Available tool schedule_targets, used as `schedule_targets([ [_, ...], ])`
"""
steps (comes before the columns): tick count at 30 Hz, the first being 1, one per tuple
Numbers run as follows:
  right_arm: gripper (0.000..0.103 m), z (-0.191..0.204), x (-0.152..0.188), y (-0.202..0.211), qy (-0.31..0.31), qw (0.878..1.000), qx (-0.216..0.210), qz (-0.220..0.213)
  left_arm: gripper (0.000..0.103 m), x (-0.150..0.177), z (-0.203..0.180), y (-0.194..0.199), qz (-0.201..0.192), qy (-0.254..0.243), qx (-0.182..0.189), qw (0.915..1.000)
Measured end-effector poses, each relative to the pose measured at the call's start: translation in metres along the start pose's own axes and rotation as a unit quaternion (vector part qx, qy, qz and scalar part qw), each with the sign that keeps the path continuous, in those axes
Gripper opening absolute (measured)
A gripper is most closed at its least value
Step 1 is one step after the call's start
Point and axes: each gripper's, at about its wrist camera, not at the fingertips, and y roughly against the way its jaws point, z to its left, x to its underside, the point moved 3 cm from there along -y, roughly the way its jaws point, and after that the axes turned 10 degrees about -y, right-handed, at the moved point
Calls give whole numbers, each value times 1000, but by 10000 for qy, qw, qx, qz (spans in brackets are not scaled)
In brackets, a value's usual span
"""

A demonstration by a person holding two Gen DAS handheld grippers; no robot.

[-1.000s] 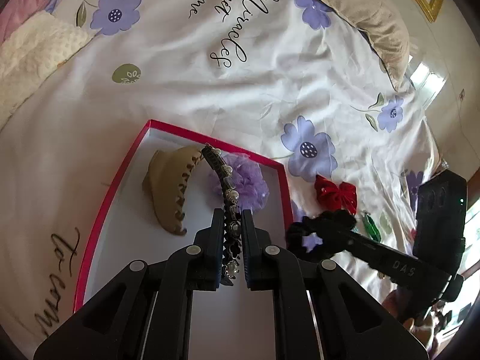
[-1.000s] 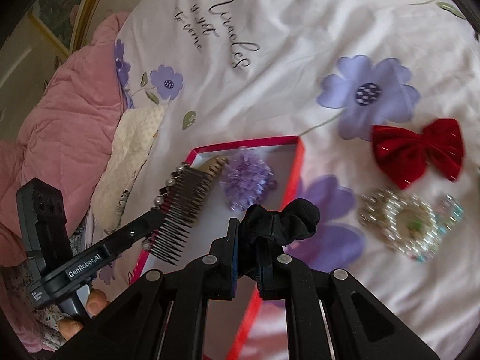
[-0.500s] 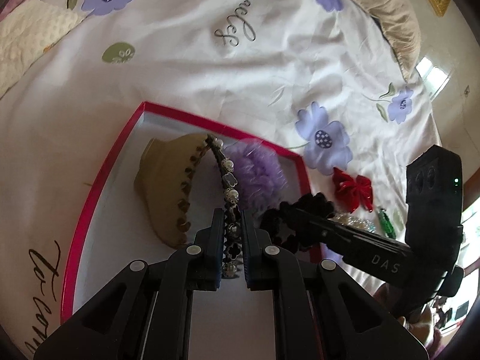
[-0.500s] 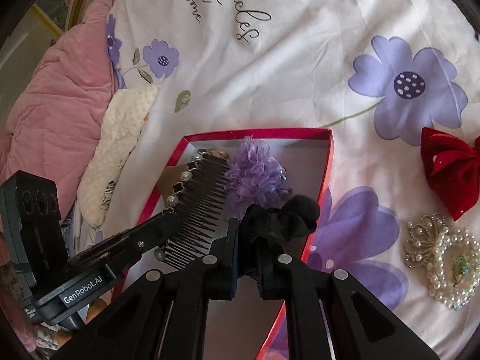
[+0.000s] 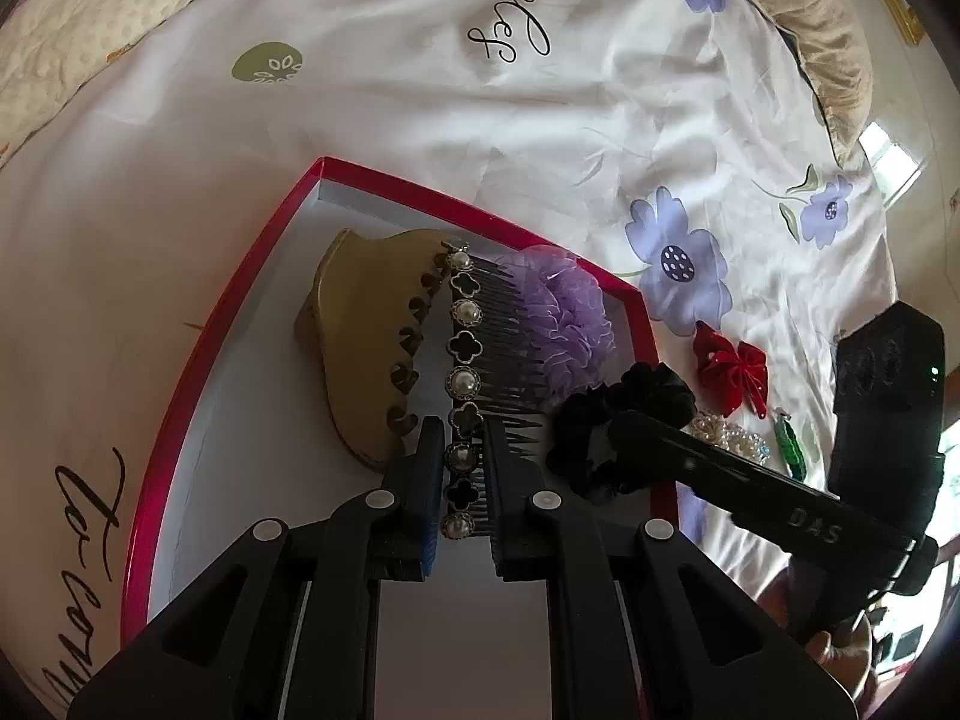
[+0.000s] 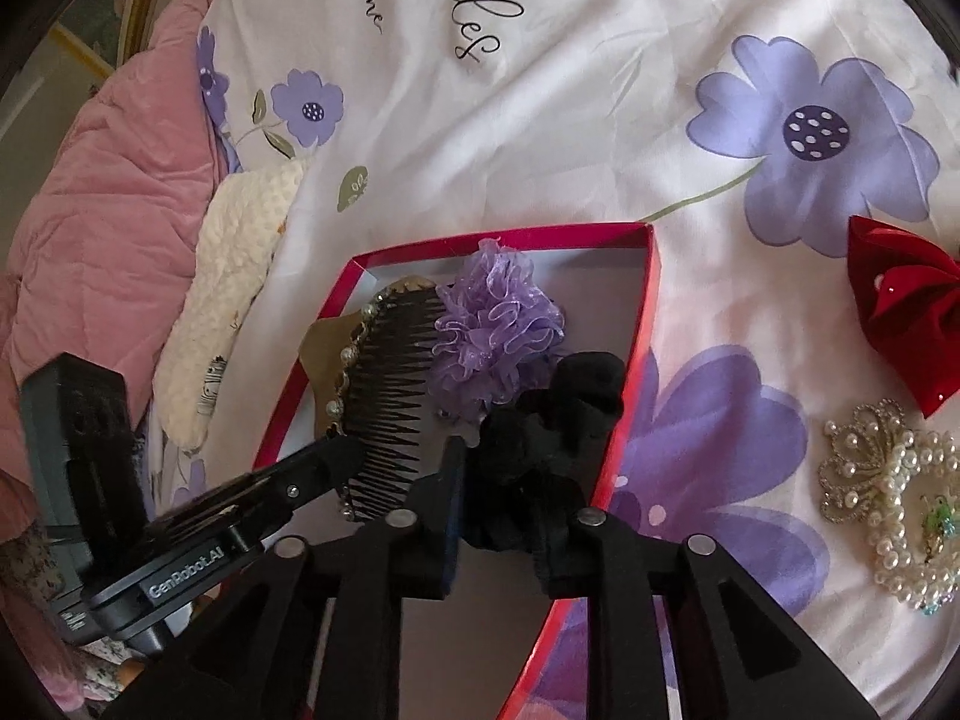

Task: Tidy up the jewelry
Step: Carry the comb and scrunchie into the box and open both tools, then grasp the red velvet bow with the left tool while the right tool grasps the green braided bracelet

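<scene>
Inside the red box [image 5: 180,396] on the bed sheet [image 5: 540,138], my left gripper [image 5: 462,468] is clamped on the pearl hair comb [image 5: 465,360], just beside the tan claw clip [image 5: 366,348] and the purple flower [image 5: 564,318]. The comb is stiff, with thin teeth that could snap, so I hold its beaded top. My right gripper [image 6: 510,516] has just been opening around the soft, squishy black scrunchie [image 6: 540,438] by the box's right edge.
</scene>
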Motion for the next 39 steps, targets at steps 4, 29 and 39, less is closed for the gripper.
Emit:
schedule_targets([
  [4, 35, 2, 2, 8, -40, 9999, -86, -47, 13, 2, -2, 2, 45, -30, -59, 10000],
  [29, 46, -63, 38, 102, -687, 9956, 34, -633, 38, 15, -42, 43, -140, -176, 129, 9997],
  [39, 46, -106, 48, 147, -998, 9902, 228, -946, 38, 19, -82, 41, -45, -405, 329, 9986],
])
